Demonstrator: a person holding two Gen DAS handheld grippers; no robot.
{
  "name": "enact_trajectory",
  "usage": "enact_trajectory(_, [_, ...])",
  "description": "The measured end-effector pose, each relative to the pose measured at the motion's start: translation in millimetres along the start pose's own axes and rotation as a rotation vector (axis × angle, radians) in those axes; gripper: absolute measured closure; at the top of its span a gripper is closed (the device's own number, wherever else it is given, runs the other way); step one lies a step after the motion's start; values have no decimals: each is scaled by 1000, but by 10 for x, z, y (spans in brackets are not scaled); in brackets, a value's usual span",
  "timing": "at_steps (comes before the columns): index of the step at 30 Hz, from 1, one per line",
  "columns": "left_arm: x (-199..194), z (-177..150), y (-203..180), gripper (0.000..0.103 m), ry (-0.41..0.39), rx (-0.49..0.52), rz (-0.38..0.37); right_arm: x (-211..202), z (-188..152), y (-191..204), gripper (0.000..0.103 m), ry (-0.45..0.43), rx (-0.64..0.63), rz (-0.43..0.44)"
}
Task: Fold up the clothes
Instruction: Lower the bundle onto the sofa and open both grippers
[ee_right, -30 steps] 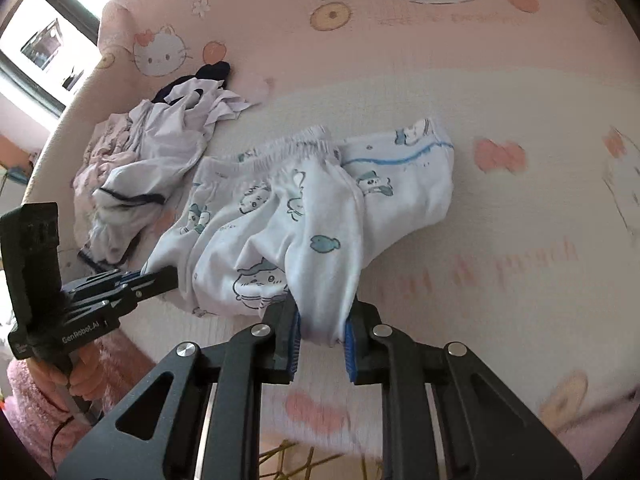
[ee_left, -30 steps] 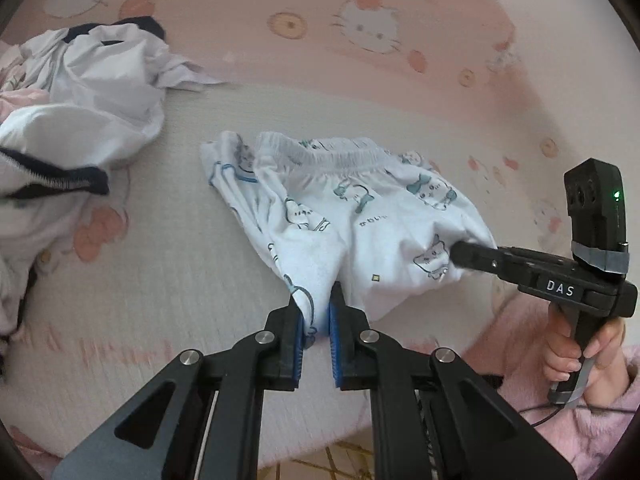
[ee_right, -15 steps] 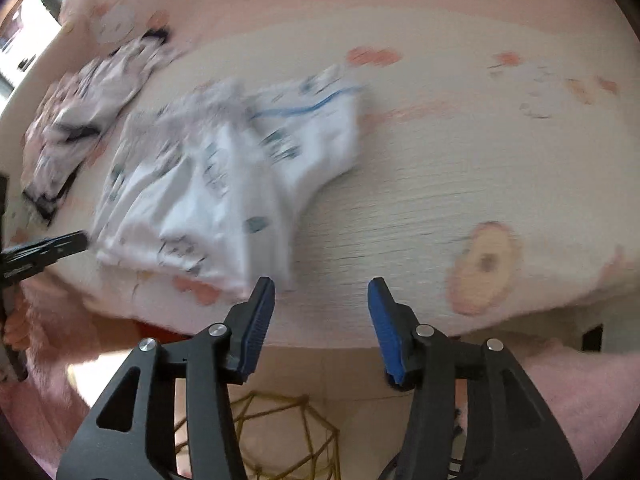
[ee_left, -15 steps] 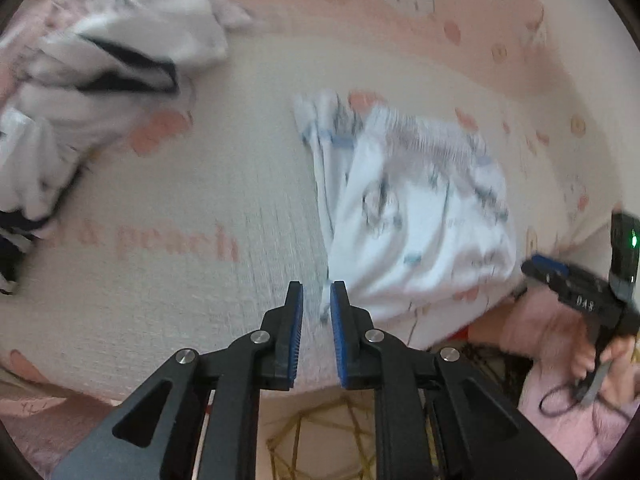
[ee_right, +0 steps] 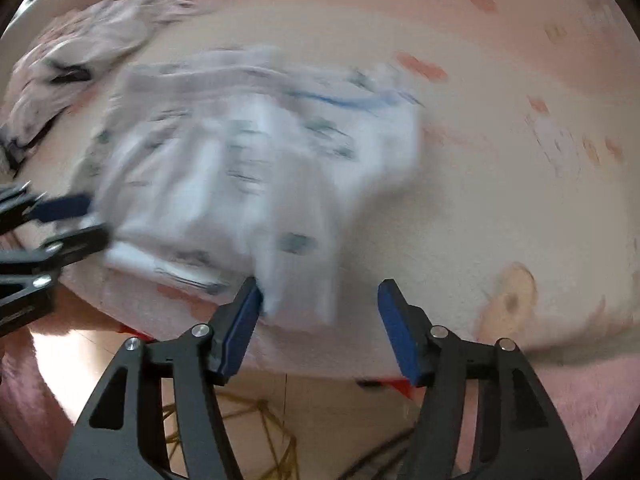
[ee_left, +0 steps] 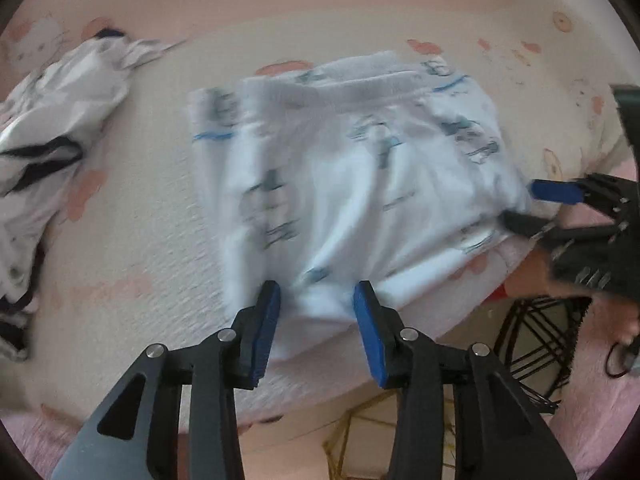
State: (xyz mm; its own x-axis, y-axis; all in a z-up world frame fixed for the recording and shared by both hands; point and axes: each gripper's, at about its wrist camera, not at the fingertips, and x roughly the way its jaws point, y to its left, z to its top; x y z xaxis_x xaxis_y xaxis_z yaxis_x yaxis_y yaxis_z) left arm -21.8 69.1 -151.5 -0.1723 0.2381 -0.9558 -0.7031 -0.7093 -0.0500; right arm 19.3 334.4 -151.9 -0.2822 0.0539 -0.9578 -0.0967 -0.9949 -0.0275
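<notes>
Printed white pants [ee_left: 352,184] lie on the bed [ee_left: 132,264] near its front edge, waistband toward the far side, body bunched and doubled over itself. Both views are motion-blurred; the fold lines cannot be read cleanly.

Left claw [ee_left: 316,300]: jaws spread wide, nothing gripped. The near hem of the pants sits between the blue pads but the pads stand clear of the cloth on both sides, as far as the blur allows.

Right claw [ee_right: 320,300]: jaws also spread wide, empty. The left pad looks to be at or against the near corner of the pants; whether it touches cannot be told. In the left wrist view this claw appears at the right edge of the pants, jaws apart.

Pile of other clothes [ee_left: 52,136], white with dark trim, lies crumpled at the far left of the bed, well apart from the pants.

Progress, as a judgement: the pants appear partly folded, compact but uneven, with 1 leg section showing off the left side. Likely left: regrasp the near hem, make a further fold, square it up. The pile looks untouched, so most of the task remains.
</notes>
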Motion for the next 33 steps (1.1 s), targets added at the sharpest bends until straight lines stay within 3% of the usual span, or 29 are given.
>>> enact_trajectory(4, [2,-21,258,60,30,-122,-38,-112,-37,-171,42,3,60,-16])
enact_trajectory(8, [15,-65,294,60,11,-146,-17,-178,-51,100,42,-29,-50,-165])
enact_trajectory(12, [50,-74,342,54,12,-173,-26,-316,-83,215,42,-47,-61,-233])
enact_trajectory(17, [20,-86,459,54,-17,-242,-68,-505,-50,112,42,-103,45,-100])
enact_trajectory(20, [-178,-32,465,54,-138,-250,17,-545,7,103,42,-138,84,-57])
enact_trajectory(21, [-214,26,461,54,-162,-261,8,-526,36,160,42,-147,88,-51])
enact_trajectory(24, [-191,320,188,54,-193,-196,-66,-596,94,263,42,-221,78,-24])
enact_trajectory(26, [-113,443,44,54,-172,-88,-17,-568,192,318,41,-266,72,41])
enact_trajectory(28, [33,518,9,54,-119,-17,46,-325,331,384,43,-194,54,79])
enact_trajectory(29, [106,531,33,54,-89,-4,69,-205,382,428,44,-155,38,55])
enact_trajectory(31, [226,501,157,51,-52,-1,60,34,484,515,44,-77,7,8])
enact_trajectory(33, [250,471,266,51,-50,5,45,116,502,566,43,-62,-24,-20])
